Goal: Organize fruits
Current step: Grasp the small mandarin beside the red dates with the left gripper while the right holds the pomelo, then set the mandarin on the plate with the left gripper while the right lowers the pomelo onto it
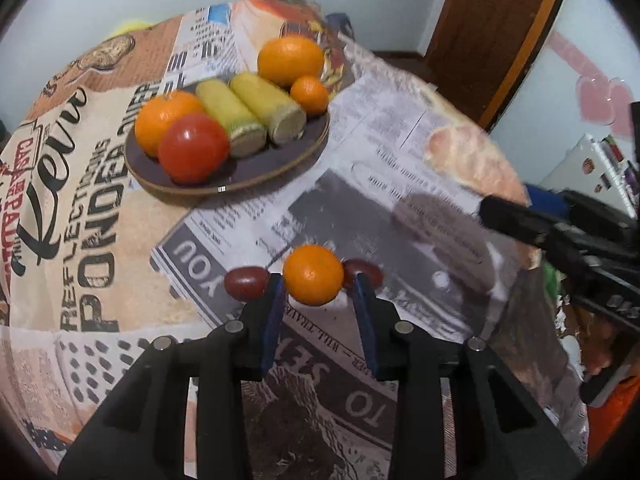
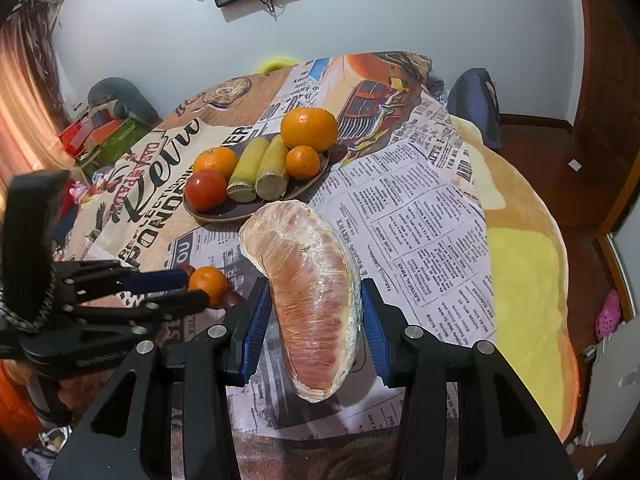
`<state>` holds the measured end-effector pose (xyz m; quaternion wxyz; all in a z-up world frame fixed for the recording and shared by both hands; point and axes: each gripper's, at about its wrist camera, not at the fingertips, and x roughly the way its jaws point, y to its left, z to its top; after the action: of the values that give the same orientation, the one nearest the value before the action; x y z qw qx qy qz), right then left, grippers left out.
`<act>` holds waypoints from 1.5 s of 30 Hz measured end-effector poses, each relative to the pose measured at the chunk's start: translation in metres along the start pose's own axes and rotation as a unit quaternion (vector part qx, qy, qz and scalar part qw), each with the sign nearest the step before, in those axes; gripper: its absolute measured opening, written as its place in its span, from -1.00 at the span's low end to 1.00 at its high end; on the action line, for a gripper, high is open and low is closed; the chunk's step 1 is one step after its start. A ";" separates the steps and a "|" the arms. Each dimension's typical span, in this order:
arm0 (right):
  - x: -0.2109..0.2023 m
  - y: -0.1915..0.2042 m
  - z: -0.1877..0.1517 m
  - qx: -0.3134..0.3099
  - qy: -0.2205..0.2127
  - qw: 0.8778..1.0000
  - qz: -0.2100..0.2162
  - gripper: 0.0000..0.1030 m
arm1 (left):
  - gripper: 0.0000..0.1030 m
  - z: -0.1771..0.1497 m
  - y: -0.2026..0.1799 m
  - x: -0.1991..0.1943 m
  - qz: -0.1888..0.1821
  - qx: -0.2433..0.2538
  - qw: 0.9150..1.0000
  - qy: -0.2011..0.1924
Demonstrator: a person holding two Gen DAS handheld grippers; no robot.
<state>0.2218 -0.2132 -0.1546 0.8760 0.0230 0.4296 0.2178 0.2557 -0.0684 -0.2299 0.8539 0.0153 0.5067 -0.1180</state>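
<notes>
A small orange (image 1: 313, 276) sits on the newspaper with my left gripper (image 1: 318, 280) shut on it, one blue pad against each side. Two dark red fruits (image 1: 246, 282) lie close on either side of it, just outside the fingers. My right gripper (image 2: 314, 296) is shut on a plastic-wrapped pink pomelo wedge (image 2: 308, 300), which stands tilted between the blue pads. Behind both, a dark plate (image 2: 224, 218) carries two large oranges, a small orange, a red tomato (image 2: 206, 189) and two yellow-green cob-like pieces (image 2: 272, 168). In the right wrist view the left gripper (image 2: 198, 290) comes in from the left.
Newspaper sheets (image 2: 420, 216) and a printed cloth cover the round table. A yellow-orange blanket (image 2: 528, 264) drapes the right edge. Clutter lies on the floor at left, a dark chair back (image 2: 476, 104) stands behind the table, and a wooden door is at far right.
</notes>
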 end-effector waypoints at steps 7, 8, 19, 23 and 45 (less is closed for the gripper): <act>0.002 -0.003 0.001 0.004 0.002 1.000 -0.002 -0.20 | -0.35 0.004 0.003 0.008 0.004 -0.006 1.000 -0.007; 0.002 -0.003 0.001 0.004 0.002 1.000 -0.002 -0.20 | -0.36 0.004 0.003 0.008 0.003 -0.007 1.000 -0.008; 0.010 0.012 0.017 -0.014 -0.007 1.000 0.000 -0.20 | -0.38 0.011 0.018 -0.019 -0.006 -0.020 0.999 -0.050; 0.014 0.022 0.030 -0.025 -0.018 1.000 0.005 -0.20 | -0.38 0.020 0.033 -0.038 -0.004 -0.033 0.996 -0.078; 0.084 0.065 0.108 -0.070 -0.037 0.997 0.012 -0.20 | -0.38 0.066 0.133 -0.008 0.034 -0.090 0.991 -0.093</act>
<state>0.3261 -0.1051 -0.1341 0.8881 -0.0247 0.3801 0.2571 0.3375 0.0523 -0.2037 0.8987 -0.0557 0.4329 -0.0438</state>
